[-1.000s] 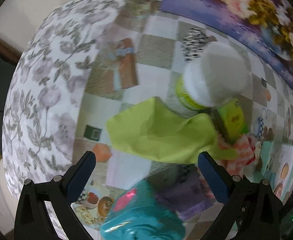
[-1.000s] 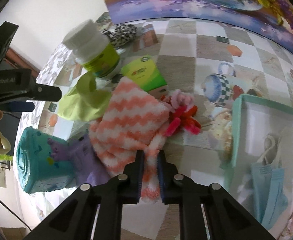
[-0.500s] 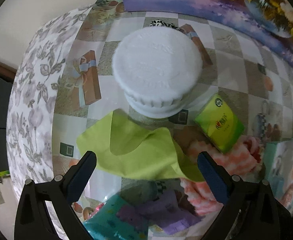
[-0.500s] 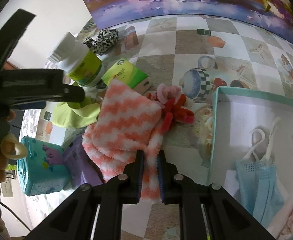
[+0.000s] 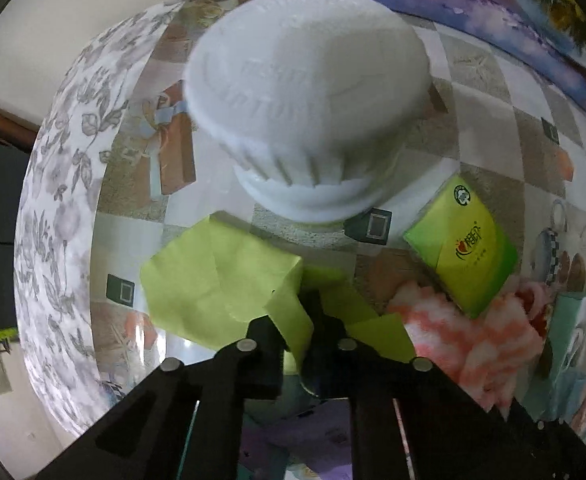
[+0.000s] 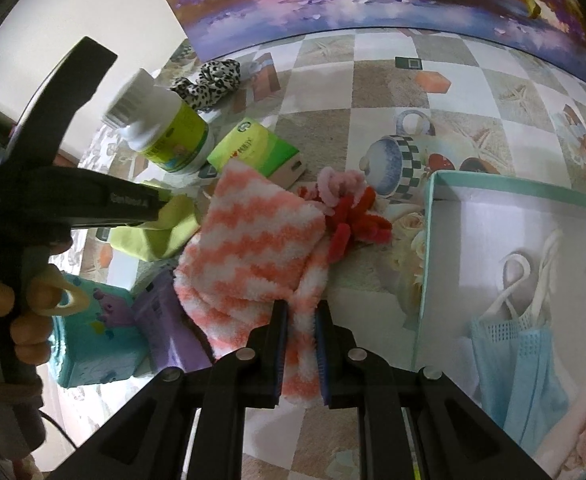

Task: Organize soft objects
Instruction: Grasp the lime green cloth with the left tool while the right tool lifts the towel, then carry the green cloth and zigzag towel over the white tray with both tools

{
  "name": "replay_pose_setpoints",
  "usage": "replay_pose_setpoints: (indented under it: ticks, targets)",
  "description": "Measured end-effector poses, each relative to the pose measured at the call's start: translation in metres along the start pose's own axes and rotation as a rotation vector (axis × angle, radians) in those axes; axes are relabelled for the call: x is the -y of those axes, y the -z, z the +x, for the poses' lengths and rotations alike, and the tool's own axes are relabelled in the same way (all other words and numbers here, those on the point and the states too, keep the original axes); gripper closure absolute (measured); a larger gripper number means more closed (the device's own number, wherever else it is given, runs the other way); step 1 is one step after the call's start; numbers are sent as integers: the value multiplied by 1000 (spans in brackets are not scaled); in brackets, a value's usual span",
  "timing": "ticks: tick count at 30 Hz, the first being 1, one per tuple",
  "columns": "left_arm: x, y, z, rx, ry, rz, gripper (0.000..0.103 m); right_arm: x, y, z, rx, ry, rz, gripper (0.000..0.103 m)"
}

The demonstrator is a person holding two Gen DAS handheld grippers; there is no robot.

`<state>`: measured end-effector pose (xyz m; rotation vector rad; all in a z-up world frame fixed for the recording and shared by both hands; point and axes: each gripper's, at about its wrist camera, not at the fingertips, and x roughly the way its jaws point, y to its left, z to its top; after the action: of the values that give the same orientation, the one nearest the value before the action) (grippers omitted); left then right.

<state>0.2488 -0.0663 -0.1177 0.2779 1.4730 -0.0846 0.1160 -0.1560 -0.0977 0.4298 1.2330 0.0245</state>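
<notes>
- The left tool [image 5: 307, 320] points straight down at the desk [image 5: 493, 92]; its jaws have just been closing and now pinch a raised fold of the green cloth [image 5: 213, 276].
- The rest of the green cloth lies flat on the desk, spread to the left of the pinched fold, with a smaller flap to the right of the jaws.
- Just beyond the cloth stands a bottle; its white cap [image 5: 305, 92] fills the upper middle of the left wrist view, blurred from being so close.
- A green tissue pack [image 5: 463, 244] lies right of the bottle, next to the striped sock [image 5: 465, 332].
- The right tool [image 6: 301, 340] is clenched on the narrow end of the sock, whose pink and white body spreads out ahead of the jaws over the desk.
- At the far right corner of the sock sits a tangle of pink and red fuzzy stems [image 6: 349, 208], touching it.
- Right of the sock is a teal-rimmed box [image 6: 493, 184] with a white floor; a blue face mask [image 6: 517, 352] lies inside it, ear loops towards the back.
- Left of the sock lie a purple pack [image 6: 165, 316] and a teal box [image 6: 93, 344], side by side.
- A hand [image 6: 25, 308] at the left edge of the right wrist view grips the handle of the left tool, above the green cloth.
- A leopard-print scrunchie [image 6: 209, 80] lies far back on the desk, behind the bottle [image 6: 165, 136].
</notes>
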Motion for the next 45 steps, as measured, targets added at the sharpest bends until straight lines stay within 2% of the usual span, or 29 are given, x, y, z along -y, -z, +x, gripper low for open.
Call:
replay_pose_setpoints:
  ticks: [7, 14, 16, 23, 28, 32, 36, 45]
  targets:
    - [-14, 23, -15, 44, 36, -62, 98, -4, 3, -20, 29, -45, 9, 89]
    - [-8, 49, -65, 178, 68, -98, 98, -12, 6, -50, 81, -100, 2, 90]
    - [-25, 57, -78, 201, 77, -110, 98, -15, 8, -58, 95, -115, -6, 91]
    - [-46, 83, -111, 276, 167, -217, 98, -16, 15, -84, 138, -161, -2, 92]
    - [-48, 99, -126, 337, 238, -275, 98, -16, 18, -111, 198, -199, 3, 92]
    - [-48, 111, -135, 379, 264, -300, 98, -13, 21, -130, 245, -212, 13, 92]
    - [-49, 121, -146, 422, 313, -310, 98, -11, 22, -149, 293, -211, 16, 92]
    - [-43, 140, -184, 534, 335, -254, 98, 8, 29, -194, 412, -161, 57, 92]
